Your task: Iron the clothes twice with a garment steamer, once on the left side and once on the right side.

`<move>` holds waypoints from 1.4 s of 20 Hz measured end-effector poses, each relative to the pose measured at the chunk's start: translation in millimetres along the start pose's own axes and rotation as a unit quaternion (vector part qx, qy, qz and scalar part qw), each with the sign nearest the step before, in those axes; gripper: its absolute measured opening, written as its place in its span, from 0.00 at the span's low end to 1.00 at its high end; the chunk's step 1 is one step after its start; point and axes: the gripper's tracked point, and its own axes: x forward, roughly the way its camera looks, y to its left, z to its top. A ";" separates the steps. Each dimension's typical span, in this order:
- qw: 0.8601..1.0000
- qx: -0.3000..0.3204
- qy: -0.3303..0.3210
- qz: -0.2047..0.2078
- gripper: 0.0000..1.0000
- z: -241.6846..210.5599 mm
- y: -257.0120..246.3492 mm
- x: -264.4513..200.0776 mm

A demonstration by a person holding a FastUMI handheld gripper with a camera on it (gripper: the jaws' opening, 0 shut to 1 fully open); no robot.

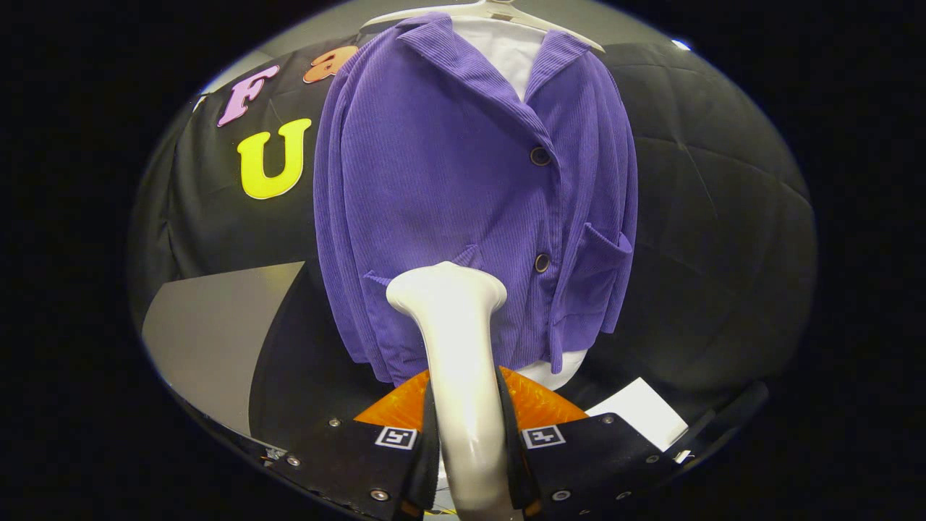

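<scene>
A purple corduroy jacket point(448, 181) hangs on a white hanger point(499, 11) over a white shirt point(510, 51), facing me, with two dark buttons and two front pockets. My gripper point(466, 427) is shut on the handle of a white garment steamer point(459, 347), both fingers pressing its sides. The steamer's head rises ahead of the fingers and sits at the jacket's lower front, just left of the lower button point(542, 263). I cannot tell whether the head touches the cloth.
An orange translucent piece point(539, 405) lies just beyond the fingers under the jacket's hem. A white sheet point(640, 412) lies to the right of it. A grey panel point(217, 333) stands left of the jacket, with black cloth wall behind.
</scene>
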 end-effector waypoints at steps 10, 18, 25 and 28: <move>1.000 0.013 0.019 0.004 0.38 -16.3 -3.0 -5.6; 1.000 0.017 0.023 0.008 0.38 -22.3 -16.7 -30.5; 0.999 0.027 -0.027 0.019 0.38 6.9 -47.0 -78.6; 0.998 0.022 -0.053 0.030 0.38 24.1 -58.9 -100.5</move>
